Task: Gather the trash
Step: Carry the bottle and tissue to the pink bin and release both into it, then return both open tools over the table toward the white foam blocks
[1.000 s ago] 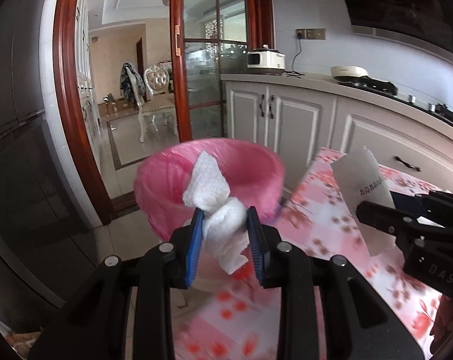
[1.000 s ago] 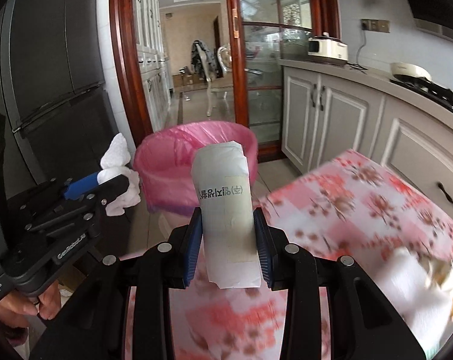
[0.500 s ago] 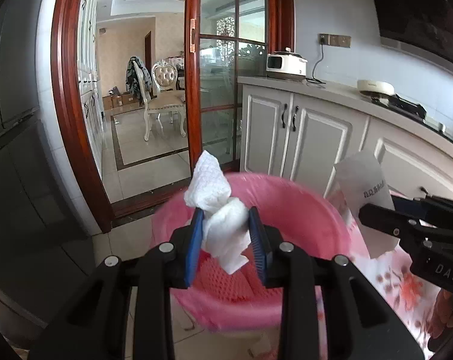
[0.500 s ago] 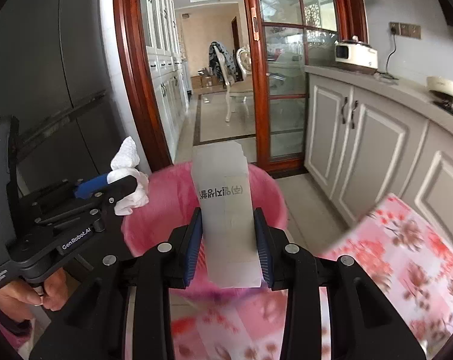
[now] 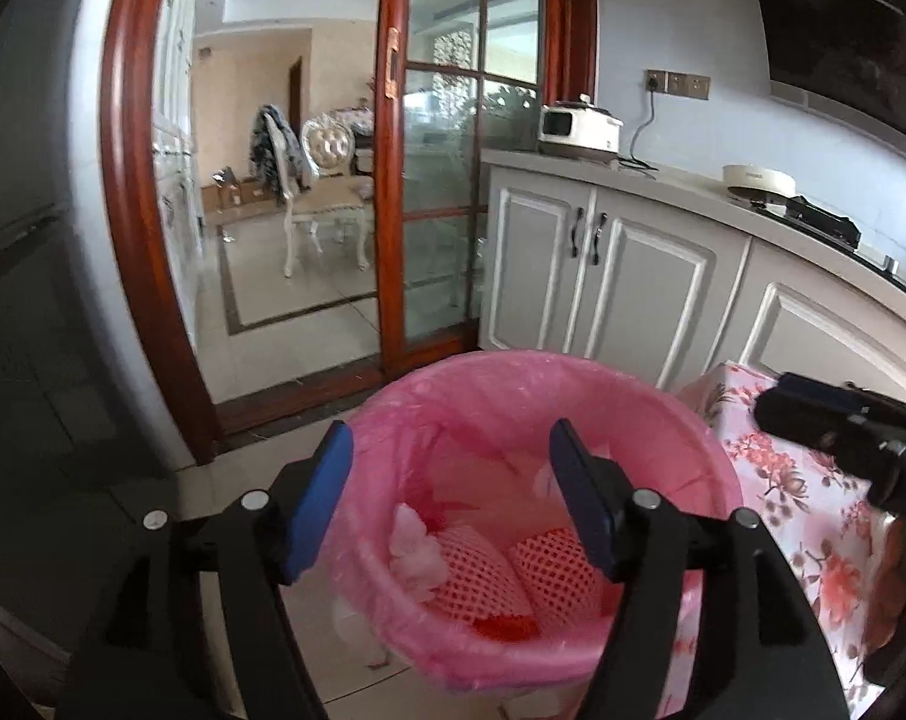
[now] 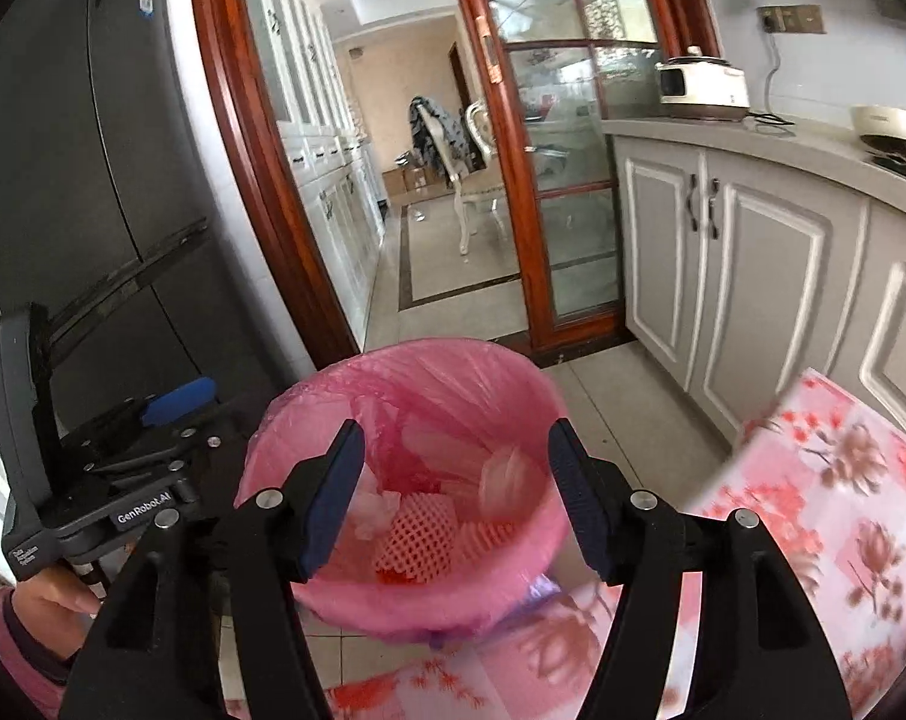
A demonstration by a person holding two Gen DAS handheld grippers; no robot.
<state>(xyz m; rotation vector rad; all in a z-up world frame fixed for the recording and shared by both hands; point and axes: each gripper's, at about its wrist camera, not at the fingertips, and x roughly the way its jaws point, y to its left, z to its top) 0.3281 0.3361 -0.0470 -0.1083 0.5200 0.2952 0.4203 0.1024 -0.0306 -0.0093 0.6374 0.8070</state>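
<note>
Stood on the tiled floor beside the flowered desk: a round bin (image 5: pixel 681 420) lined with a pink bag. Held red-and-white foam nets (image 6: pixel 420 531), crumpled white tissue (image 6: pixel 375 507) and blurred pale paper (image 6: pixel 504 471).

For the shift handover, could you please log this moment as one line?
left gripper: opening, empty | right gripper: opening, empty | both above pink-lined bin | trash inside

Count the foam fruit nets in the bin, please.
2: one net lies left at the bottom of the pink bin, another right beside it. More may be buried.
</note>
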